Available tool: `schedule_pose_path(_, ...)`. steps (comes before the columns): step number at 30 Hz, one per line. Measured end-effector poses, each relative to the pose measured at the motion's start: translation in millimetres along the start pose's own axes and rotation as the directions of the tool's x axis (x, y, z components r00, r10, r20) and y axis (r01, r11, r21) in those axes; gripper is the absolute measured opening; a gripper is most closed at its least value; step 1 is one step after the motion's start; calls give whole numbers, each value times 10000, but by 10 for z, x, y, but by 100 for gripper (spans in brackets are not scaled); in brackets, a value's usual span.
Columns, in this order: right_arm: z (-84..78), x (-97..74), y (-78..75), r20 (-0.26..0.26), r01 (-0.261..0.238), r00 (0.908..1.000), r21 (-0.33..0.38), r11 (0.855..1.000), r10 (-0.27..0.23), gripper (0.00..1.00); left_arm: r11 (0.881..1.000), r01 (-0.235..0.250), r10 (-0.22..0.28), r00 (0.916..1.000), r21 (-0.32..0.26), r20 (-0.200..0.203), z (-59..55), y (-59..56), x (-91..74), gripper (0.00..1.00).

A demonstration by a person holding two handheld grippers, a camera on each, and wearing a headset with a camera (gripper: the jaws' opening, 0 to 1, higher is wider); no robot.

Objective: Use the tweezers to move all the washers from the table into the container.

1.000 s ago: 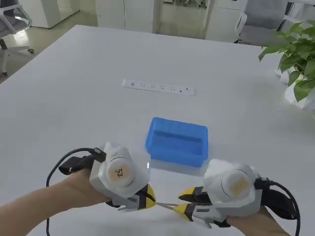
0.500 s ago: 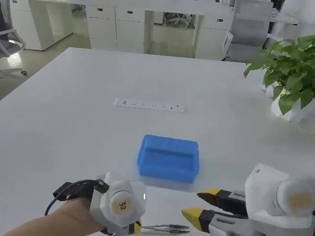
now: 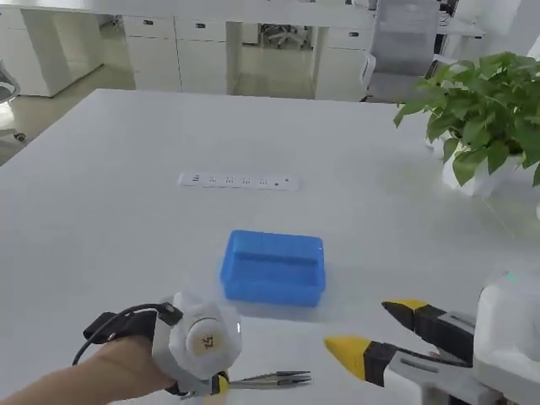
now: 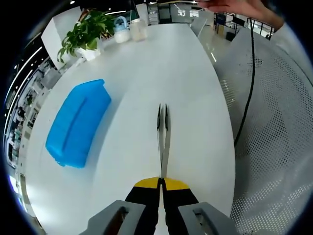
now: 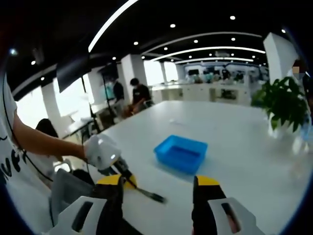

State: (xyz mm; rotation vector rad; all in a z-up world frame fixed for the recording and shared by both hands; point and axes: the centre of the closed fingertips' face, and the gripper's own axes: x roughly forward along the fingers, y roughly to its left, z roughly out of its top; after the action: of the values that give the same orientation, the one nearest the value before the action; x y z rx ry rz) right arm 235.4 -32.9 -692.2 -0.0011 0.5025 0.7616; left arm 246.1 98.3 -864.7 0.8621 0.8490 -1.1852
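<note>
Left claw (image 4: 160, 183) clenched on the tweezers (image 3: 270, 380), near side of the blue container (image 3: 272, 292) on the surface (image 3: 126, 228); right claw (image 3: 375, 326), released, has drawn away rightward, so handover looks complete and collecting may begin.

No legible text anywhere, small dark mark on tan round disc (image 3: 207, 342) atop left gripper (image 3: 221, 385) too blurred to read, dark lettering on white shirt (image 5: 9, 147) cropped, unreadable

The right gripper (image 3: 356, 324) has drawn away from the tweezers (image 3: 270, 380), jaws apart, leaving them clamped in the left gripper (image 3: 219, 383)
</note>
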Motion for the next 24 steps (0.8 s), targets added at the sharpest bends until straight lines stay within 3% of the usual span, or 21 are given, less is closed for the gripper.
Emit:
schedule_pose_path(3,-32,-66,-18,131,109,9999,240,9997,-112,54,9996,-128,130,9999,254,-56,2,-5,9,0)
schedule_pose_path(5,-9,-104,-32,315,145,9994,402,9991,-158,54,9997,-201,202,9998,130,-72,3,0,4,0)
schedule_pose_path(8,69,-169,-40,726,73,9973,703,9975,-124,56,9896,-807,784,9966,-1193,-236,-13,107,-18,8)
schedule_pose_path(9,79,-179,-44,775,43,9969,803,9968,-105,58,9853,-709,676,9974,-1556,-266,-22,111,-24,13)
schedule_pose_path(10,91,-183,-42,769,84,9969,820,9966,-147,60,9731,-587,537,9982,-2228,-283,-31,108,-30,19)
schedule_pose_path(12,94,-186,-50,741,185,9970,774,9968,-243,61,9547,-688,666,9976,-2895,-174,-36,123,-58,34)
schedule_pose_path(14,100,-191,-62,755,258,9966,755,9968,-315,63,9335,-913,941,9955,-3467,-87,-70,151,-111,41)
schedule_pose_path(17,107,-194,-88,731,453,9960,727,9963,-506,66,8830,-1002,1123,9937,-4586,-7,-139,130,-236,57)
schedule_pose_path(19,110,-195,-120,753,546,9953,729,9958,-601,69,8543,-1149,1579,9865,-5070,424,-131,134,-368,67)
schedule_pose_path(20,106,-192,-126,735,553,9954,747,9957,-608,70,8303,-1245,1839,9813,-5433,561,-130,128,-467,73)
schedule_pose_path(21,96,-186,-138,709,569,9955,774,9954,-624,70,8138,-1381,2120,9750,-5644,672,-118,144,-537,79)
schedule_pose_path(22,88,-184,-157,688,624,9953,802,9948,-680,71,7924,-1506,2472,9652,-5912,855,-97,153,-640,85)
schedule_pose_path(24,81,-179,-202,671,797,9941,854,9932,-856,75,7727,-1708,2812,9556,-6113,885,-90,151,-782,95)
